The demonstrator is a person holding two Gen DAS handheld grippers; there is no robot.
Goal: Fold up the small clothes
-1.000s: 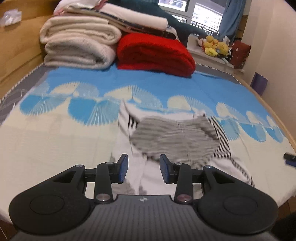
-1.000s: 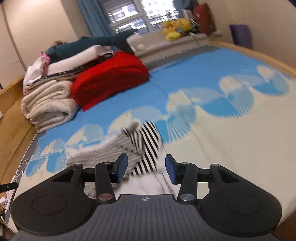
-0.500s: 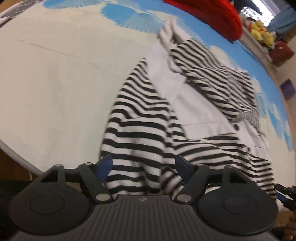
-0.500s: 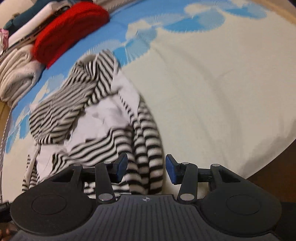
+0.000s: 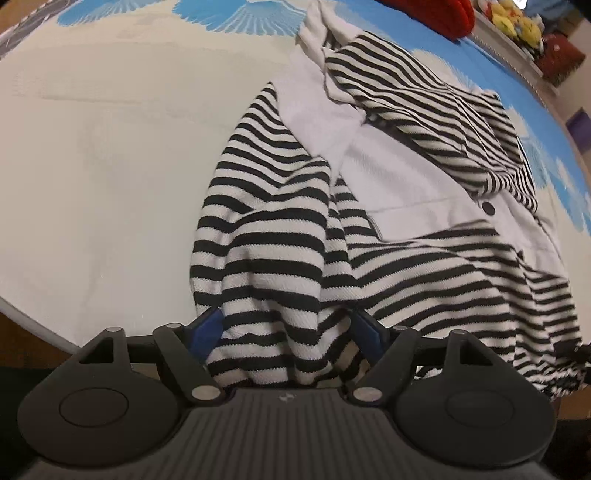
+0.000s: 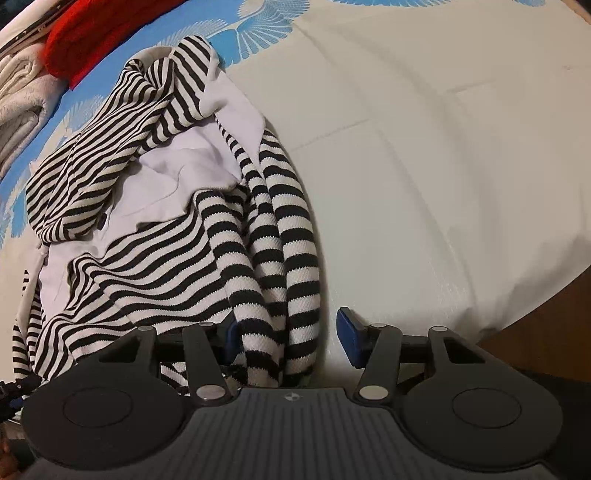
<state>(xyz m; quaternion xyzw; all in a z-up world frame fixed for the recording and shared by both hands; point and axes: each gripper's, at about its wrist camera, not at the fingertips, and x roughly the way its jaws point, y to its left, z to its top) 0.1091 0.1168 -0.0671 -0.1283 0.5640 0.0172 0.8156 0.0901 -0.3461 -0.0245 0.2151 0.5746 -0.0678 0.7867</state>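
A black-and-white striped small garment (image 5: pixel 406 184) with white panels lies rumpled on the bed, near its front edge. In the left wrist view, its left striped sleeve (image 5: pixel 273 236) runs down between the wide-apart jaws of my left gripper (image 5: pixel 286 326), which is open and tilted steeply down. The right wrist view shows the same garment (image 6: pixel 147 258). Its other sleeve (image 6: pixel 284 236) lies between the jaws of my right gripper (image 6: pixel 290 330), against the left finger. The jaws are opening, and the right pad (image 6: pixel 349 328) stands clear of the cloth.
The bedspread (image 6: pixel 424 147) is cream with blue fan patterns at the back. A red folded blanket (image 6: pixel 92 44) and pale folded towels (image 6: pixel 18 81) are stacked at the far side. Plush toys (image 5: pixel 517 22) sit beyond. The bed's near edge (image 5: pixel 37 321) is close below the grippers.
Both grippers came down and tilted toward the garment at the bed's near edge. The left jaws spread much wider; the right jaws spread a little. The garment now lies still.
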